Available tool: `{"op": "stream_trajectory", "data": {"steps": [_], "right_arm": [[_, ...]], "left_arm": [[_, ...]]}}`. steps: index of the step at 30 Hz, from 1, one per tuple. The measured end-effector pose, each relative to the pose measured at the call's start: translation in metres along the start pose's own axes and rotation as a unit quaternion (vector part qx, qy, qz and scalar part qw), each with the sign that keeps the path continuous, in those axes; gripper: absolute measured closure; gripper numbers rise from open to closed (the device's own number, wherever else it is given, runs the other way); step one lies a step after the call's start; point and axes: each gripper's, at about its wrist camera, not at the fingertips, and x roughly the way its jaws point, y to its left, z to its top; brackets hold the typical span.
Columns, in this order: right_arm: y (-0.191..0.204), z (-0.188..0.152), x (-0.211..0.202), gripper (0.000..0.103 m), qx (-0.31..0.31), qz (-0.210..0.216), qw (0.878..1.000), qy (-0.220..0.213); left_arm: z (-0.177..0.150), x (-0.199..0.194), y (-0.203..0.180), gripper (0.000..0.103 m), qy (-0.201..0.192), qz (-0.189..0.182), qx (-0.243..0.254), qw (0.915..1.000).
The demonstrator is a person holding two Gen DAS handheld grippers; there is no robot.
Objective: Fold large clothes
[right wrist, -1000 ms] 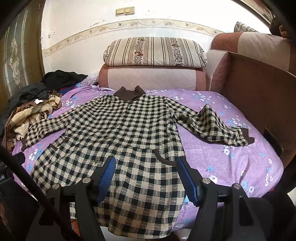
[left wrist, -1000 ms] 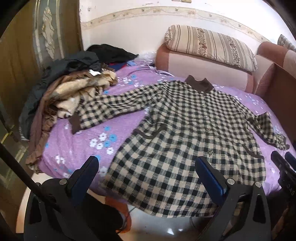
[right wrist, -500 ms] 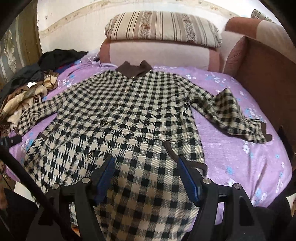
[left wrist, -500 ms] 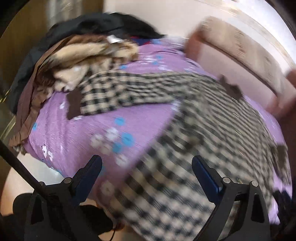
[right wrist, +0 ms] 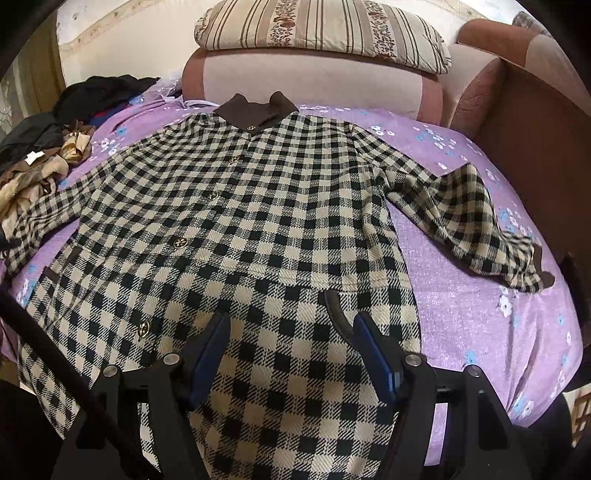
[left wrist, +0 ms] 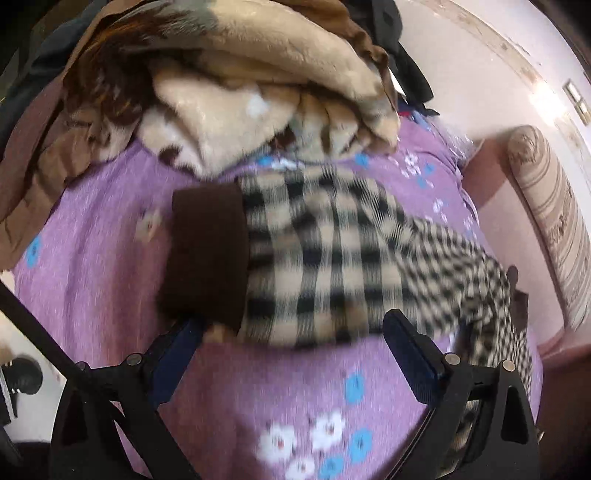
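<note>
While the checked coat (right wrist: 236,206) lies spread flat, front up, on the purple flowered bedspread (right wrist: 480,317), the left gripper (left wrist: 291,332) hangs wide open over its brown-cuffed sleeve (left wrist: 207,251), gripping nothing. The right gripper (right wrist: 291,332), also wide open and empty, hovers above the coat's lower front near a pocket (right wrist: 338,314). A heap of clothes (left wrist: 229,81) sits just beyond the cuff.

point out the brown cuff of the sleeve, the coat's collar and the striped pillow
brown cuff (left wrist: 208,254), left wrist view, middle of the dark band at the sleeve's end
collar (right wrist: 256,112), right wrist view, centre of the brown collar
striped pillow (right wrist: 321,31), right wrist view, middle of its front face
</note>
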Motion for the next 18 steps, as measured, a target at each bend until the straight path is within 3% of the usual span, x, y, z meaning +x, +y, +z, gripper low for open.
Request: {"op": "stream_trajectory", "data": {"steps": [2,3,4,6,8,13,18], "right_arm": [[0.002,0.003,0.0,0.03,-0.006,-0.004,1.0,-0.001],[0.004,0.004,0.0,0.03,-0.01,-0.005,1.0,-0.002],[0.007,0.006,0.0,0.03,-0.014,-0.006,1.0,-0.003],[0.011,0.007,0.0,0.03,-0.021,-0.007,1.0,-0.004],[0.013,0.008,0.001,0.03,-0.023,-0.005,1.0,-0.003],[0.017,0.008,0.004,0.03,-0.027,-0.001,1.0,-0.001],[0.012,0.006,0.004,0.03,-0.019,0.006,1.0,-0.003]], "left_arm": [[0.011,0.004,0.002,0.006,-0.004,-0.005,-0.009,0.9999],[0.018,0.006,0.005,0.012,-0.006,-0.007,-0.013,0.9999],[0.025,0.007,0.008,0.042,-0.007,-0.003,-0.017,0.9998],[0.034,0.01,0.012,0.089,0.005,0.024,-0.016,0.9996],[0.046,0.009,0.017,0.092,0.008,0.026,-0.021,0.9994],[0.07,-0.017,0.013,0.092,-0.042,0.058,-0.014,0.9974],[0.072,-0.031,-0.025,0.092,-0.068,0.087,0.035,0.9933]]}}
